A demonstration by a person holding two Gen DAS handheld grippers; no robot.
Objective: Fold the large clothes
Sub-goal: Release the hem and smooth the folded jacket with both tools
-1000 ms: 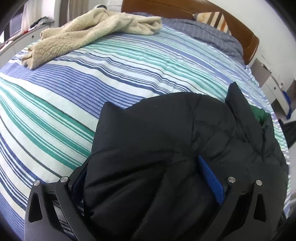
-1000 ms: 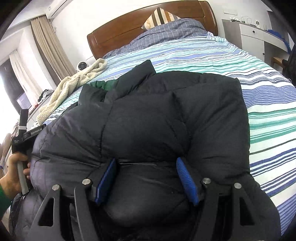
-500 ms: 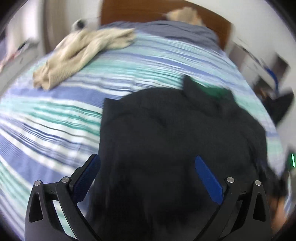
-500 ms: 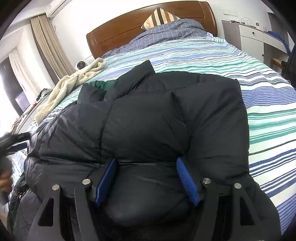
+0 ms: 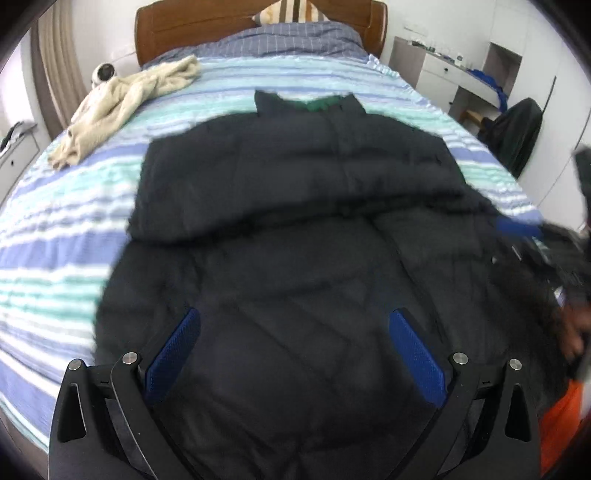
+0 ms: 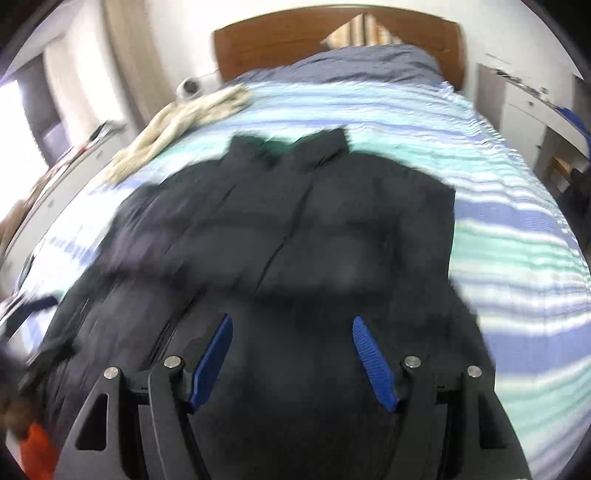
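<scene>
A black puffer jacket [image 5: 295,177] with a green collar lining lies front up on the striped bed [image 5: 55,240], collar toward the headboard. One part is folded across its middle. My left gripper [image 5: 294,314] hovers open above the lower half, with nothing between its blue pads. In the right wrist view the jacket [image 6: 332,229] is blurred. My right gripper [image 6: 291,318] stands over its lower part with the pads apart, and no fabric shows bunched between them. A blue pad [image 5: 517,226] of the right gripper shows smeared at the jacket's right edge.
A cream fleece garment [image 5: 125,99] lies at the bed's far left. A grey-blue quilt [image 5: 295,37] and a wooden headboard [image 5: 207,26] are at the back. A white desk [image 5: 454,70] and a dark garment on a chair [image 5: 517,133] stand to the right. A hand and an orange sleeve [image 6: 33,446] show low left.
My left gripper let go of the jacket fold, opened, and swung across to face the headboard. My right gripper drew back and up off the bulge it pressed on.
</scene>
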